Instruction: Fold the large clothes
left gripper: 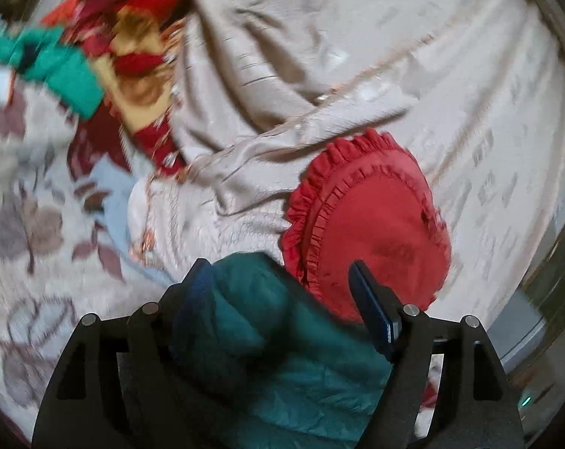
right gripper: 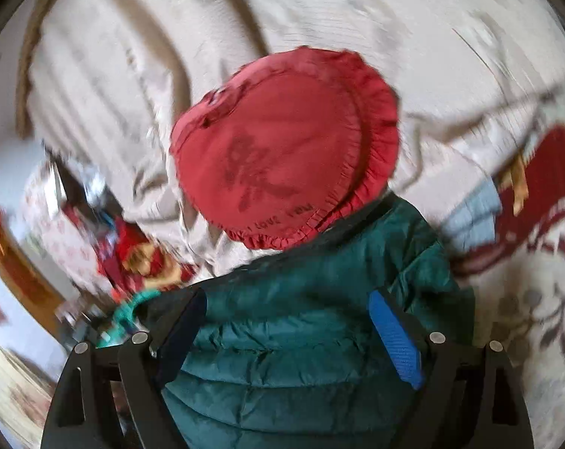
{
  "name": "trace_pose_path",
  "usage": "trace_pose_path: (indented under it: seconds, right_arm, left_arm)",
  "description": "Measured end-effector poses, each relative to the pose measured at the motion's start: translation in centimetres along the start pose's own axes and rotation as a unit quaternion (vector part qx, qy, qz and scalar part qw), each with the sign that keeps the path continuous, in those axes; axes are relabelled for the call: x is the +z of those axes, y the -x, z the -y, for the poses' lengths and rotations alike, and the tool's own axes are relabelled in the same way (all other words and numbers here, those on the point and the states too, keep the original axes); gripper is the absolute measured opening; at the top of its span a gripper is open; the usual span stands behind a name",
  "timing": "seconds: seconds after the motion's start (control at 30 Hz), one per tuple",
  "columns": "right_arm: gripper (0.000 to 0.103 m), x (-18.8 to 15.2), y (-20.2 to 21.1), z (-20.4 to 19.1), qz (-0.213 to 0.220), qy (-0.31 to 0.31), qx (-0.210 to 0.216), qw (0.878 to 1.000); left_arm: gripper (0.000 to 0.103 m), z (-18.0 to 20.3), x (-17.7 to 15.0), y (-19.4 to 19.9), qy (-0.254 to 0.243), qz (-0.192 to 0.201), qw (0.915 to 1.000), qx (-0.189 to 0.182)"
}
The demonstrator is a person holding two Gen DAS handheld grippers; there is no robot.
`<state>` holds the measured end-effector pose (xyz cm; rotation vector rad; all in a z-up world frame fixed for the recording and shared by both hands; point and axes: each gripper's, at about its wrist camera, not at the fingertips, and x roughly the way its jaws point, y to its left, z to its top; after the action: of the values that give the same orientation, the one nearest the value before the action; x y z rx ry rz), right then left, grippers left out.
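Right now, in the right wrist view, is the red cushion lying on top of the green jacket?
No, the red cushion lies on the beige bedcover, just beyond the green jacket.

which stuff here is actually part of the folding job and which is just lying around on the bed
Part of the job:
- teal puffer jacket
- left claw, wide apart over the jacket
- right claw, wide apart over the jacket

Just lying about:
- red ruffled heart cushion
- beige blanket
- red and gold cloth
- green garment
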<state>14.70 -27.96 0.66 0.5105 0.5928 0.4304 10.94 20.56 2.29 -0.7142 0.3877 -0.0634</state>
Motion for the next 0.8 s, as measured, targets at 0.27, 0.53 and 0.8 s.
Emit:
trace_pose_path:
  seconds: [0.27, 0.53, 0.8]
  right_arm:
    - [0.087, 1.7, -9.0, -5.3, -0.111, 0.161, -0.154, 0.969]
    - [0.091, -0.7, -17.0, 2.6, -0.226, 0.108, -0.178, 0.951]
    - [0.099, -1.4, -17.5, 2.5, -0.216, 0.126, -0.174, 0.952]
  left_arm:
    - [0.076, 4.4, -0.5, -9.4, -0.139, -0.100, 0.9772, 0.125]
    - [0.076, -1.0, -6.7, -16.8, -0.138, -0.221, 0.9444, 0.200]
    - [0.077, -0.3, -8.2, -17.2, -0.189, -0.214, 0.9295, 0.233]
